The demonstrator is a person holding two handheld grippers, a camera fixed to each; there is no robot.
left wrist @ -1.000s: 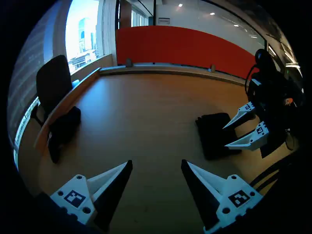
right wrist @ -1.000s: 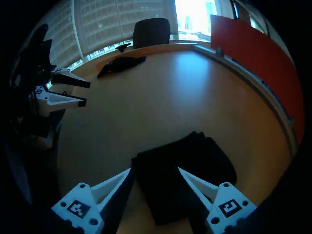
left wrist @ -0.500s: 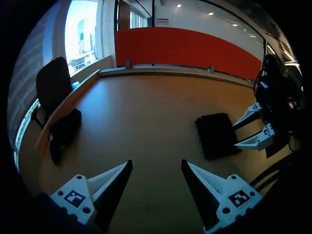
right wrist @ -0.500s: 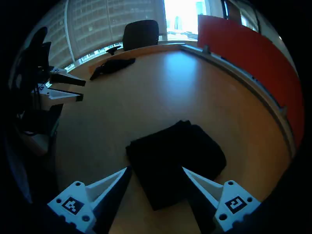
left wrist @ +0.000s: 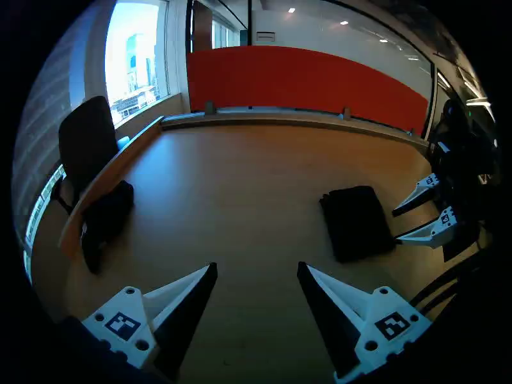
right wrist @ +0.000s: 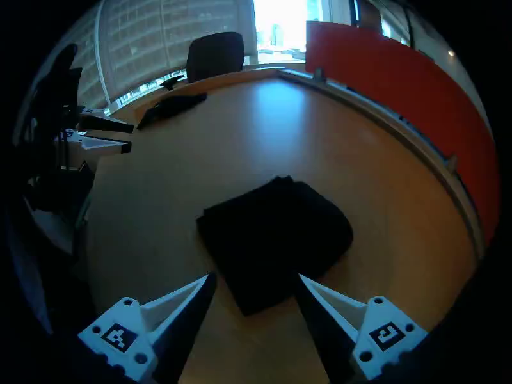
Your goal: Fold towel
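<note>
Towel (right wrist: 275, 240), black and folded into a compact block, lies on your wide wooden bench (right wrist: 269, 128), toward the edge where your right claw (right wrist: 255, 275) hovers. A red partition (left wrist: 307, 77) lines one edge, and an office chair (left wrist: 86, 137) stands by the window corner. Your right claw is spread and empty, just short of the towel. Your left claw (left wrist: 256, 265), also spread, is well apart from it.

Office — long wooden desk (left wrist: 243, 185), red partition (left wrist: 307, 80), swivel chair (left wrist: 86, 144), high-rise windows (left wrist: 134, 61)

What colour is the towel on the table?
The towel is plain black, clearest in the right gripper view.
</note>
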